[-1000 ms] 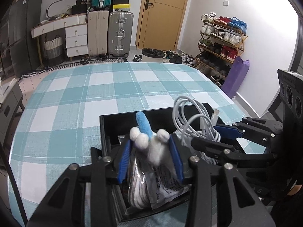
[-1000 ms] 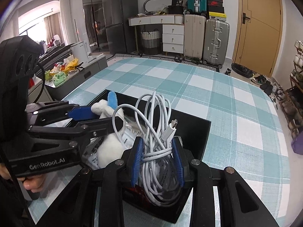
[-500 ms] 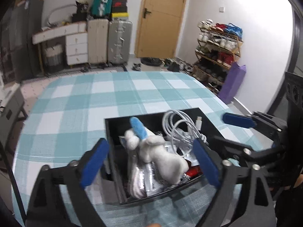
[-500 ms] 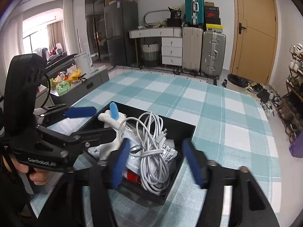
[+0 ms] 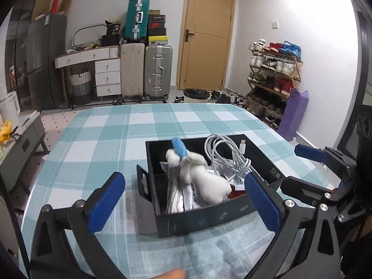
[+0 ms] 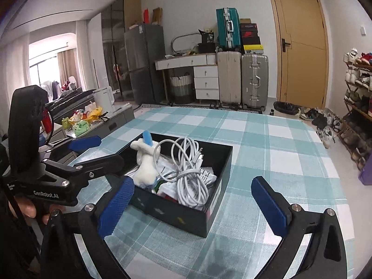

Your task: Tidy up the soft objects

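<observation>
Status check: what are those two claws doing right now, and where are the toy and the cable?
Left gripper and right gripper open, jaws just widened, empty. Plush toy and white cable in black box. Nothing blocking.

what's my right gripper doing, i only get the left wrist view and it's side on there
Observer: In the right wrist view the right gripper is open. Its jaws have just been opening, and nothing is between the pads. The white cable lies in the black box ahead of them.

Operator: ok, and the box's right outer wall, anything on it or against it

Observer: That wall carries a label near the front corner. Nothing leans against the wall, and only the checked tablecloth shows beside it.
</observation>
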